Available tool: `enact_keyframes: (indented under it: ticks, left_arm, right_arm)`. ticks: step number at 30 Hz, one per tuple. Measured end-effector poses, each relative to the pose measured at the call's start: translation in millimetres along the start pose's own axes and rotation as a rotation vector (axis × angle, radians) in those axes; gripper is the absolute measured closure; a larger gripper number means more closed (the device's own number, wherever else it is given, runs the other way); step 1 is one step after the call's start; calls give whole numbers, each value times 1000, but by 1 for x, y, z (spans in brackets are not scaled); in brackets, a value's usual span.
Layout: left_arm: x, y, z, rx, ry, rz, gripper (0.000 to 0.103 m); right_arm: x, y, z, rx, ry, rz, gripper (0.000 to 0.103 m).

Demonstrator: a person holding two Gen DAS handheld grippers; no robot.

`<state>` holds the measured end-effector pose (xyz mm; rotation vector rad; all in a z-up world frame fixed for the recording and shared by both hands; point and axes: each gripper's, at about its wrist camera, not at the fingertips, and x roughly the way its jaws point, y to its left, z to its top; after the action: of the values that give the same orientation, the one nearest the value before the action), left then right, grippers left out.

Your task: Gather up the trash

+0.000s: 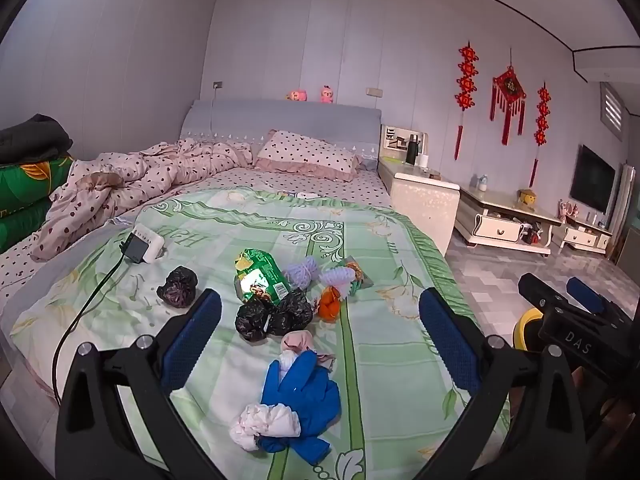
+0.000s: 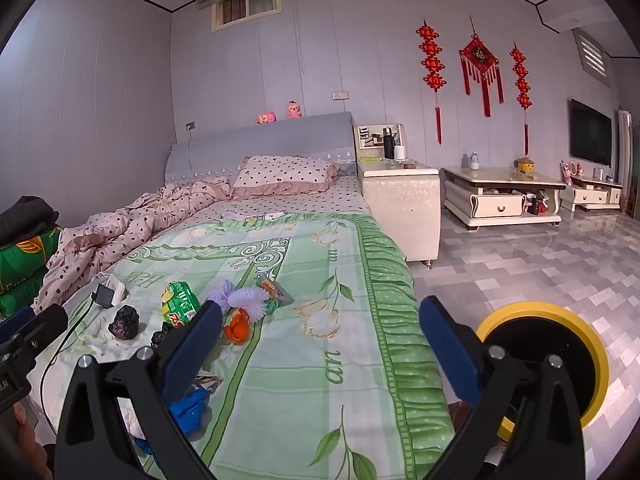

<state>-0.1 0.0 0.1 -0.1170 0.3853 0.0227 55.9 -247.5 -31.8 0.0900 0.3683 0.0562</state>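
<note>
Nearest us, the left claw (image 1: 320, 344) stands wide and empty over the green bedspread (image 1: 380, 360). The blue glove (image 1: 304, 400) with a white tissue wad (image 1: 266, 426) lies just below it at 6 o'clock, long axis toward 1 o'clock. The right claw (image 2: 320, 344), equally wide and empty, sees the glove at 8 o'clock; we judge the left nearer. The yellow-rimmed bin (image 2: 560, 364) waits at 3 o'clock.

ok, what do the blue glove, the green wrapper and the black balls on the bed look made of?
Blue glove: thin rubber or nitrile, probably; smooth, limp, matte.
Green wrapper: plastic film, glossy; bright glare and creases.
Black balls: crumpled thin plastic bags, likely; shiny wrinkles.
</note>
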Motion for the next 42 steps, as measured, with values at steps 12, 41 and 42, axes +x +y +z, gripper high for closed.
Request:
enact_keyframes:
  ticks: [12,41,42]
  left_arm:
    - [-1,1,0,-1,-5,0,8]
    - [1,1,0,2,-1,1,8]
    - [1,1,0,2,-1,2,8]
  right_arm:
    - [0,-1,0,1,4,0,8]
    - [2,-1,0,10,13,2,8]
    - [2,-1,0,9,13,2,8]
